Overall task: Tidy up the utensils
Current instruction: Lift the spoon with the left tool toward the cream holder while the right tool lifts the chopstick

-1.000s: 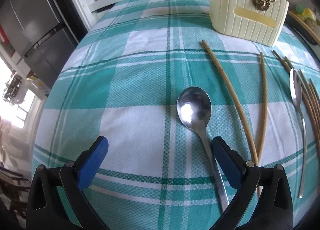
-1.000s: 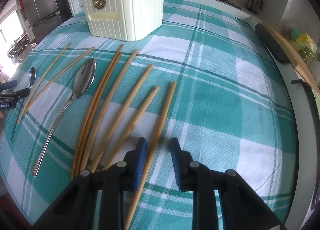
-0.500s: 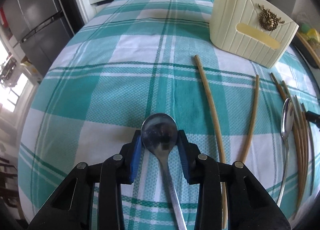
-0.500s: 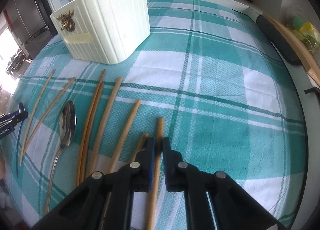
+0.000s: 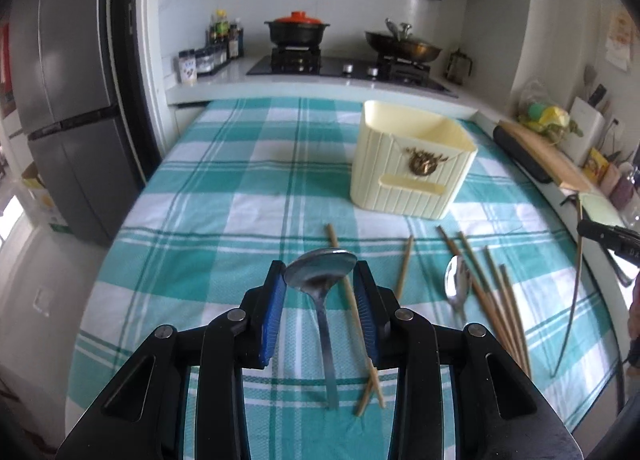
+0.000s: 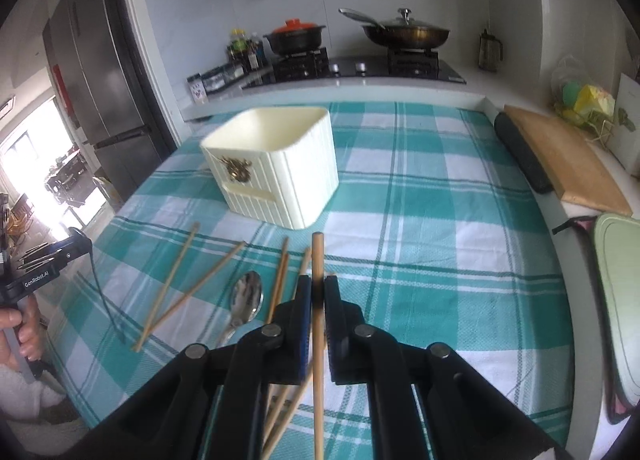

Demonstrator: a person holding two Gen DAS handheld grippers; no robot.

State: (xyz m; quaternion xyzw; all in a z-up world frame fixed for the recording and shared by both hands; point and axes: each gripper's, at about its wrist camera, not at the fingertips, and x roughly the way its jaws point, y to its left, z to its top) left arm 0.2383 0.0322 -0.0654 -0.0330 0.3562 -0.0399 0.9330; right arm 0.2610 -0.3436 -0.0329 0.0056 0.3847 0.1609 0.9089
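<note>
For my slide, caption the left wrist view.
Left gripper shut on shiny metal spoon, facing cream ribbed holder.

black claw (image 5: 320, 272), blue pads (image 5: 273, 312), silver screws

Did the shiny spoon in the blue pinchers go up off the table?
Yes. The spoon, clamped in the left gripper, went up: its handle now hangs above the checked tablecloth, where earlier it lay flat.

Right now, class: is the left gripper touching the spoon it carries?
Touching. The left wrist view shows the left gripper with both blue pads pressed against the rim of the spoon bowl, its handle hanging free.
</note>
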